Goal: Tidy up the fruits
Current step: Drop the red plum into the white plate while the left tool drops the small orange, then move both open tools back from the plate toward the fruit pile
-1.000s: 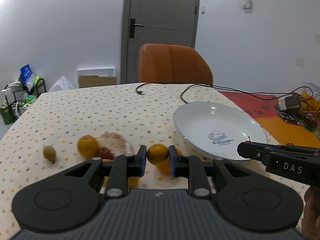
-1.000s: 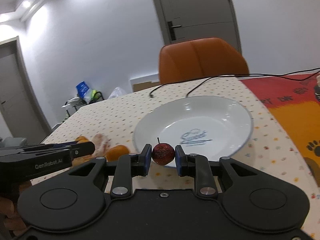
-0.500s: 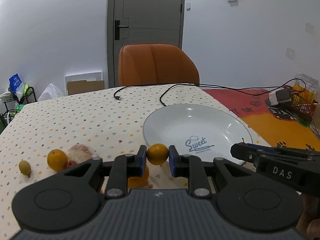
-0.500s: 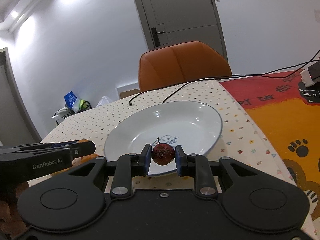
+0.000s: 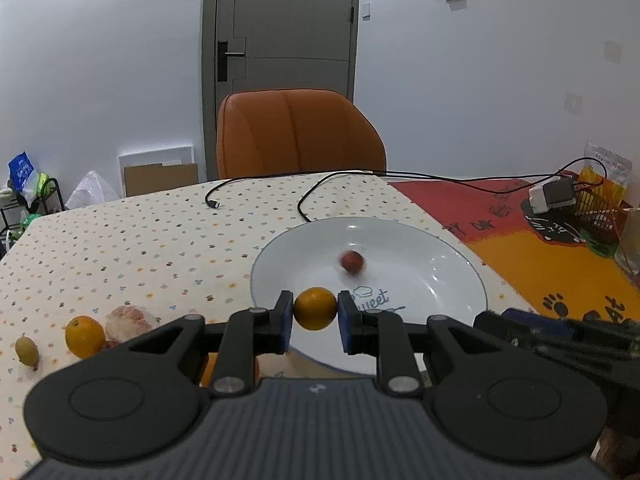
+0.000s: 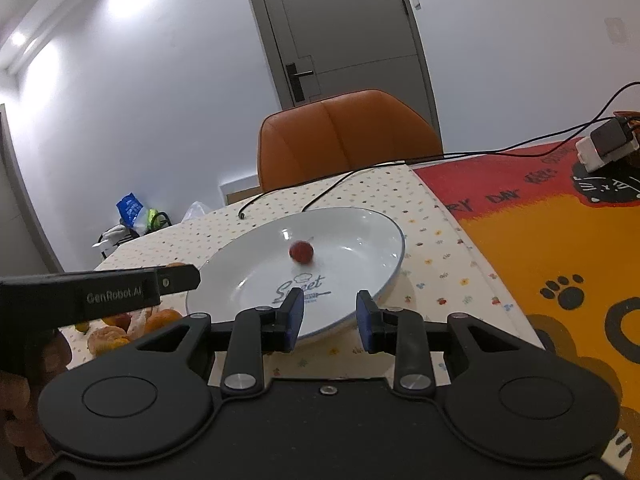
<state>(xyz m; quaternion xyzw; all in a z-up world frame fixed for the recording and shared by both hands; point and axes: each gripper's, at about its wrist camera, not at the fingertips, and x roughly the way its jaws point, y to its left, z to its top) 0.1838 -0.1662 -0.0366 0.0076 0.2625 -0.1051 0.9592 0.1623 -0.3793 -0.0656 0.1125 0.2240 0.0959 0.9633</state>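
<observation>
Left gripper [image 5: 315, 309], which I hold clamped on an orange [image 5: 315, 308]; right gripper [image 6: 329, 312] gapes wide, small red fruit [image 6: 301, 251] mid-frame in the white plate [image 6: 360, 232].

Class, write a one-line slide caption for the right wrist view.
Open right gripper above white plate, small red fruit inside.

Both wrist views look low across the table [image 5: 120, 240], sharing the plate [image 5: 460, 276]

Each gripper has a black moulded body with two round recesses and silver screws. The left gripper [image 5: 315, 316] and right gripper [image 6: 329, 316] carry blue pads [image 6: 297, 314]. White "GenRobot.AI" lettering marks the left gripper's side.
</observation>
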